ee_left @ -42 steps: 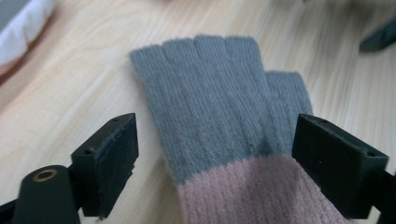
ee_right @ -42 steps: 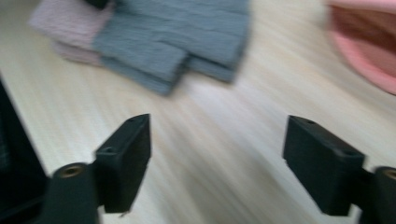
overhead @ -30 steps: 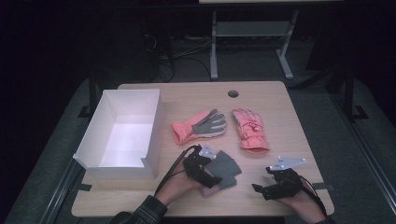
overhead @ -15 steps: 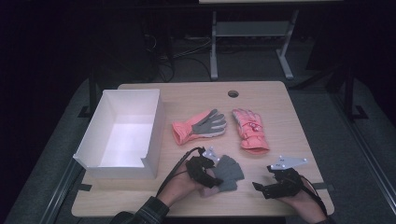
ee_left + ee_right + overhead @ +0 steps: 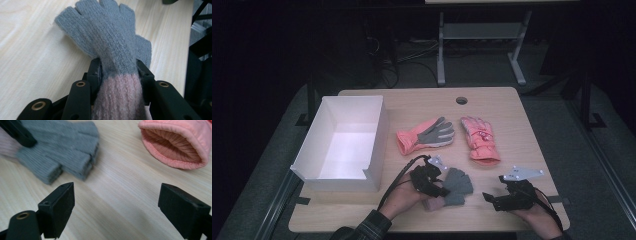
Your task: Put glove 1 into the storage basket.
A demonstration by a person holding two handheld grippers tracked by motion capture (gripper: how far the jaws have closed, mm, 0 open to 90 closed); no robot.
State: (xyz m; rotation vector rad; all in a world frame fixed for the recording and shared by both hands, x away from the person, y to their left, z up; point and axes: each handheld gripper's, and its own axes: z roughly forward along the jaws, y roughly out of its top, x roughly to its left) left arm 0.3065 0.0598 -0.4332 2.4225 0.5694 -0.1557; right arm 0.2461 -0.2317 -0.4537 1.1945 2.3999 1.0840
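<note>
The desk (image 5: 512, 110) is pale wood with a visible grain, rounded corners and a small round hole near its far edge. On its left part, close to the left edge, stands a white box (image 5: 377, 145), rectangular, open-topped and smooth-walled. Toward the middle of the desk lies an orange glove (image 5: 424, 136) with a grey palm, fingers spread toward the right. Just to its right lies a pink padded glove (image 5: 479, 140), its ribbed cuff opening toward the near edge.

Near the near edge, about midway along it, lies the grey knitted glove (image 5: 458, 184), soft and fuzzy, fingerless, with a pale pink ribbed cuff. The left gripper (image 5: 119, 72) has just been closing on it: its black jaws press the glove from both sides at the seam where grey knit meets pink cuff, and the wool bunches between the pads. The glove's short finger stubs fan out beyond the jaws, flat on the wood.

The right gripper (image 5: 116, 205) rests near the desk's near right corner, well apart from the knitted glove, its blocky black jaws wide with bare wood between them.
</note>
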